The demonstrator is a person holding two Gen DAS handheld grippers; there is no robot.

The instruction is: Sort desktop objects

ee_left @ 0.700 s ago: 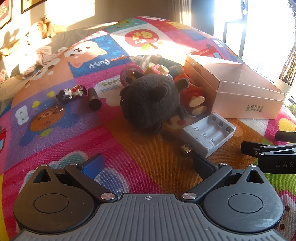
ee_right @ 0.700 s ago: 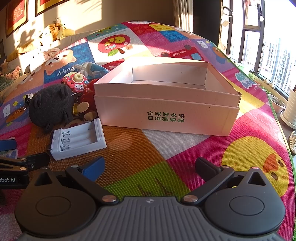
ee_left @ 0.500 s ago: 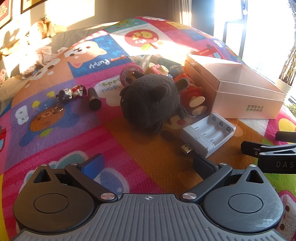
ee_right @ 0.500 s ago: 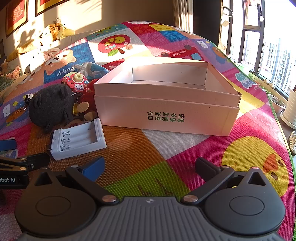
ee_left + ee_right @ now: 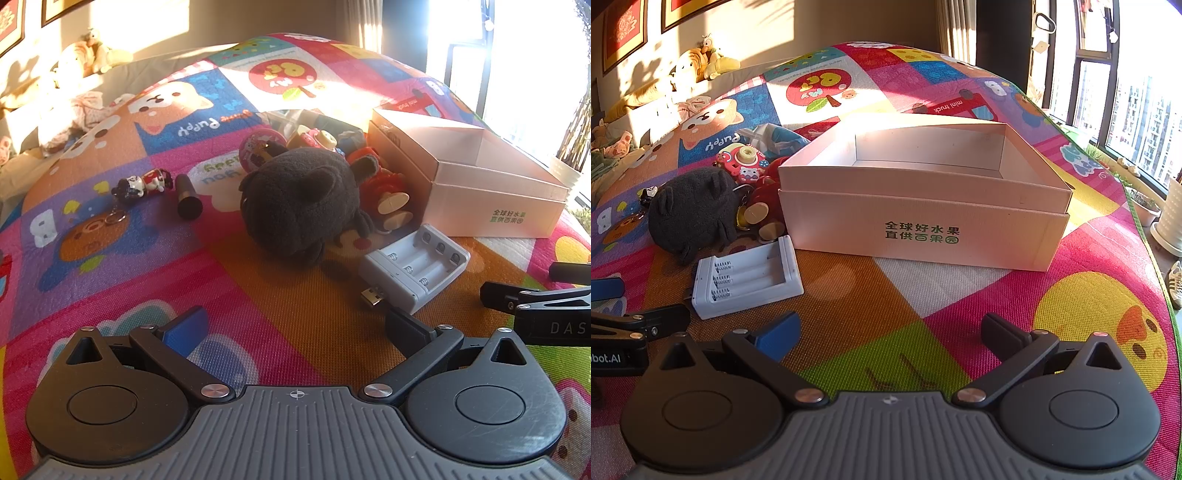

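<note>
An open white cardboard box (image 5: 923,236) stands empty on the colourful play mat; it also shows in the left wrist view (image 5: 480,199). Left of it lie a dark grey plush (image 5: 299,199) (image 5: 692,210), a white battery charger (image 5: 413,266) (image 5: 746,280), a red doll (image 5: 384,188), a pink toy camera (image 5: 746,162), a pink ball (image 5: 258,147), a black cylinder (image 5: 188,195) and a small figurine keychain (image 5: 142,184). My left gripper (image 5: 295,328) is open and empty, just short of the charger. My right gripper (image 5: 890,332) is open and empty in front of the box.
Plush toys (image 5: 698,66) lie along the sofa at the back left. Windows and a plant pot (image 5: 1172,225) are at the right past the mat's edge. The right gripper's fingers (image 5: 535,299) show at the right of the left wrist view.
</note>
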